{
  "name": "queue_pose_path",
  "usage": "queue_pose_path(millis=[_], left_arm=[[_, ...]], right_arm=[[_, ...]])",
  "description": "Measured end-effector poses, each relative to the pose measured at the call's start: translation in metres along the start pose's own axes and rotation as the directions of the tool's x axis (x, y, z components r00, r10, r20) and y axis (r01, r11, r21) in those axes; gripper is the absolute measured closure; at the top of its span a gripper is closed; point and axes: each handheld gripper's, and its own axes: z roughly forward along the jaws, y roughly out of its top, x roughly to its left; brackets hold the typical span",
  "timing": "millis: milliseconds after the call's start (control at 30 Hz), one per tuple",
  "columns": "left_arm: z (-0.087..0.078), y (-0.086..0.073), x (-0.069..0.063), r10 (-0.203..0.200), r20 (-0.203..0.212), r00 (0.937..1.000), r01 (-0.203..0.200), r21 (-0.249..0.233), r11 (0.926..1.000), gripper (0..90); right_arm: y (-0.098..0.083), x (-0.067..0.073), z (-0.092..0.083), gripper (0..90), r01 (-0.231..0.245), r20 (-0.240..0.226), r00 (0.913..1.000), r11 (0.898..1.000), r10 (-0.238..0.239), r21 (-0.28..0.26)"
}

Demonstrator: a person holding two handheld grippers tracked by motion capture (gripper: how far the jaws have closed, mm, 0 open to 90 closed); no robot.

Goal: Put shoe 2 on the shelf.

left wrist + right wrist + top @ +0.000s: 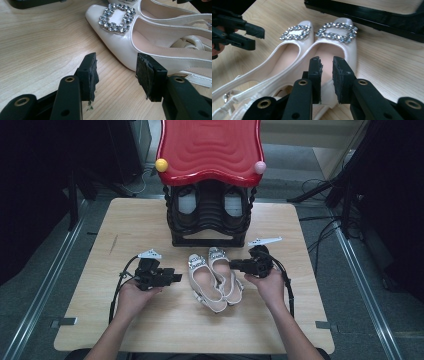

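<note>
Looking at it now, we've got both shoes [215, 281] side by side on the table [125, 220] before the rack [210, 195], none shelved yet. Left gripper [176, 278] spread beside them, right gripper [234, 265] slightly parted above, pinching nothing.

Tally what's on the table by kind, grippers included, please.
White buckled shoes: 2
Dark shoes on the rack's lower shelf: 2
Red-topped shoe rack: 1
Grippers: 2, left gripper, right gripper
Total: 7
</note>
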Motion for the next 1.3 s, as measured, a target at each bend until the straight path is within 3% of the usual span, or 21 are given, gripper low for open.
queue_pose_path(millis=[467, 767, 867, 1000, 1133, 1200, 1300], left_arm=[[-0.005, 0.000, 0.008, -0.007, -0.024, 0.9997, 0.007, -0.008, 0.9999, 45.8], [-0.008, -0.002, 0.011, -0.020, -0.026, 0.9994, 0.020, -0.018, 0.9996, 45.2], [-0.008, -0.002, 0.010, -0.011, -0.028, 0.9996, 0.010, -0.020, 0.9997, 45.3], [-0.008, -0.002, 0.010, -0.014, -0.018, 0.9997, 0.013, -0.015, 0.9998, 45.7], [-0.008, -0.002, 0.010, -0.014, -0.017, 0.9998, 0.013, -0.020, 0.9997, 45.8], [-0.009, -0.002, 0.010, -0.017, -0.016, 0.9997, 0.017, -0.025, 0.9996, 45.8], [-0.009, -0.002, 0.011, -0.020, -0.014, 0.9997, 0.020, -0.026, 0.9995, 45.8]], right_arm=[[0.006, 0.029, 0.011, 70.8, 0.067, -0.035, 0.9973, 0.996, -0.065, 0.052], [0.013, 0.044, 0.021, 69.5, 0.106, -0.004, 0.9943, 0.988, -0.106, 0.114], [0.021, 0.048, 0.022, 68.4, 0.128, 0.003, 0.9916, 0.981, -0.130, 0.146], [0.029, 0.053, 0.030, 66.5, 0.124, -0.001, 0.9920, 0.970, -0.126, 0.207], [0.029, 0.056, 0.043, 65.0, 0.120, 0.016, 0.9916, 0.956, -0.129, 0.268], [0.027, 0.058, 0.049, 64.5, 0.126, 0.040, 0.9887, 0.943, -0.145, 0.309], [0.024, 0.058, 0.052, 64.4, 0.115, 0.060, 0.9880, 0.937, -0.142, 0.328]])
